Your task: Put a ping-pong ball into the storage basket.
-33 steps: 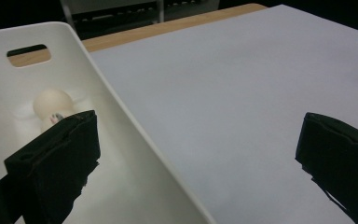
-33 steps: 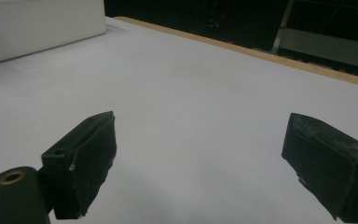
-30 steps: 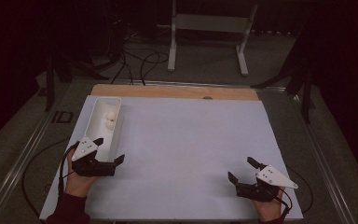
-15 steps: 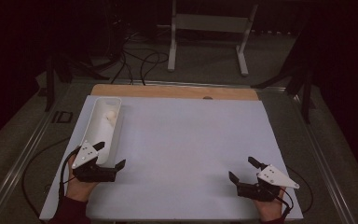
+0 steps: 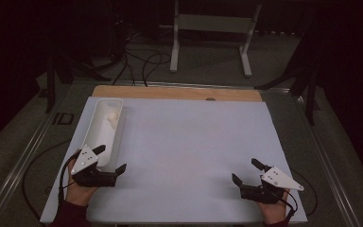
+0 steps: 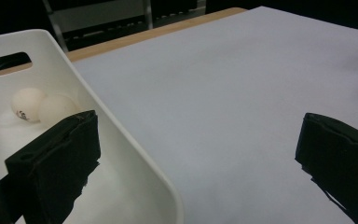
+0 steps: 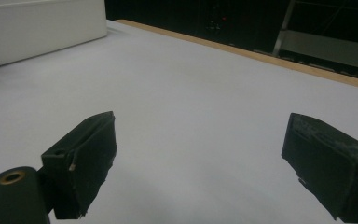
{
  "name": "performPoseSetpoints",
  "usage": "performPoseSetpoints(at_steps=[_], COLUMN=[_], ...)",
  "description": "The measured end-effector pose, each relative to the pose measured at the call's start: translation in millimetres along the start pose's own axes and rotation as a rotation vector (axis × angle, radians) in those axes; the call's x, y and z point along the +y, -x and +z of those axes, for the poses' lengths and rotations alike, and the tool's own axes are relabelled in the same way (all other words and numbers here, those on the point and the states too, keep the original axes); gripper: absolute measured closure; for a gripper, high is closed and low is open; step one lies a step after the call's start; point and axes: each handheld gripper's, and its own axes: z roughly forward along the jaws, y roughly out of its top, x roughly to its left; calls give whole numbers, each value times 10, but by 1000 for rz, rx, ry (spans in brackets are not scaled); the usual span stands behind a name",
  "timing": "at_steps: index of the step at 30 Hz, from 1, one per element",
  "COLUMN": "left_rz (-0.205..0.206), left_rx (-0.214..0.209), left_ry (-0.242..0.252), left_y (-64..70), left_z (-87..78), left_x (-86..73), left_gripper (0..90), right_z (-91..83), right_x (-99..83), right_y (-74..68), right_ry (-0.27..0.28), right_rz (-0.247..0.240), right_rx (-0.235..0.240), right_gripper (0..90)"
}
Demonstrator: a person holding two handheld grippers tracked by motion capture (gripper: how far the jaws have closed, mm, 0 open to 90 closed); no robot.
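The left gripper (image 5: 109, 158) has moved nearer, now straddling the near wall of the white tray (image 5: 94, 127) with two balls (image 6: 42, 106); jaws wide, empty. The right gripper (image 5: 247, 171) stays wide open, empty.

A pale sheet (image 5: 189, 151) is spread over most of the worktop (image 5: 179, 92), whose bare wooden edge is left showing along the far side. A small dark mark (image 5: 211, 99), perhaps a hole, is seen on that edge. Beyond it, at the upper middle of the frame, a light metal stand (image 5: 212, 28) is set on the floor, with dark cables (image 5: 142, 64) looped to its left.
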Motion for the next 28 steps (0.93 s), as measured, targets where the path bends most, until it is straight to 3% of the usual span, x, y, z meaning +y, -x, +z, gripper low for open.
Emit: performPoseSetpoints(at_steps=[13,21,28], left_rz=[16,35,22], left_rx=[19,8,17], left_ry=[30,36,44], left_y=[13,61,37], left_z=[-108,-149,-157], left_x=[-73,-120,-132], left_gripper=[5,4,4], right_z=[3,19,23], right_x=[3,0,1], right_y=[14,8,20], right_ry=[1,-2,-1], right_rz=[5,7,5], right_rx=[17,20,21], right_gripper=[96,96,96])
